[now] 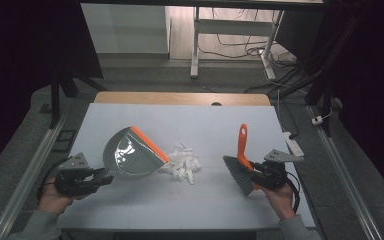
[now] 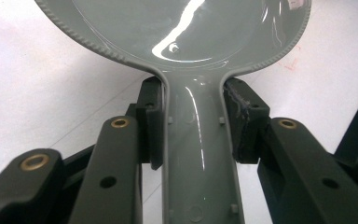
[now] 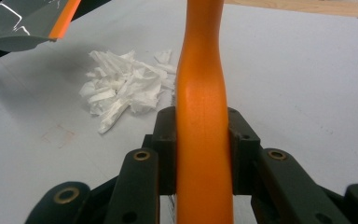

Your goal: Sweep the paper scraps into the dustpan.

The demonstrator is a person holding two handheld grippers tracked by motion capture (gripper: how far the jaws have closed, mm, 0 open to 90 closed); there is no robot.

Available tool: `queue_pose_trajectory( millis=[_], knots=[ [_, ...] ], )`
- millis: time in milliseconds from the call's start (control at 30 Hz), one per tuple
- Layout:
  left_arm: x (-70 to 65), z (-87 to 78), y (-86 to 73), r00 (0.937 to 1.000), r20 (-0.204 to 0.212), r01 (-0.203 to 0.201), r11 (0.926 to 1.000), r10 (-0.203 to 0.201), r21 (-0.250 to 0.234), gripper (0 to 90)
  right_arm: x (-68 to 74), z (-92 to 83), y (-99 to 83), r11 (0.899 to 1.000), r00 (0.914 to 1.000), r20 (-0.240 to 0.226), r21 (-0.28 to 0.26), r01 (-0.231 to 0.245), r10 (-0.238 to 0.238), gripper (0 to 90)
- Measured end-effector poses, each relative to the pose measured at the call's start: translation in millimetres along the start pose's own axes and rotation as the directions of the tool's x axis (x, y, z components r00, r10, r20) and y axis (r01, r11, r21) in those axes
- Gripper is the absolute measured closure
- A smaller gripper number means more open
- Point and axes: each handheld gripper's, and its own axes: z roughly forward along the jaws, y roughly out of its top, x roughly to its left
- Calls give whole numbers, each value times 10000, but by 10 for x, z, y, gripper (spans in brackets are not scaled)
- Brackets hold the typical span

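Paper scrap pile (image 1: 181, 165) sits mid-tabletop (image 1: 130, 210) between tools: left gripper (image 1: 101, 176) clamps dustpan (image 1: 130, 155) handle, lip touching pile; right gripper (image 1: 256, 175) clamps brush (image 1: 240, 167) handle, bristles right of pile.

In the left gripper view, the grey dustpan (image 2: 186, 32) is cut off by the top edge of the frame, so its front lip is out of sight, and its handle runs off the bottom edge. In the right gripper view, the orange brush handle (image 3: 203, 107) leaves the frame at top and bottom, hiding the bristles. At that view's upper left, a corner of the dustpan (image 3: 28, 25) is cropped. In the high view, the white paper scraps (image 1: 182, 162) are too small to count.
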Motion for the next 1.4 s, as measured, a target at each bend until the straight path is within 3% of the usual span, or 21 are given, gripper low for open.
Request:
queue_pose_trajectory(
  millis=[533, 867, 1400],
  knots=[
    [-25, 35, -78, 9988, 436, -252, 9973, 222, 693, 620, 3, 3, 1, 10000, 10000, 31, 15, 8, -8, 701],
    [-78, 63, -173, 9956, 785, -595, 9909, 502, 1209, 620, 19, 16, 9, 10000, 10000, -12, -5, 4, -4, 700],
    [-97, 105, -276, 9945, 868, -725, 9818, 579, 1756, 620, 53, 39, 37, 10000, 10000, -56, -5, 73, -73, 701]
  ],
)
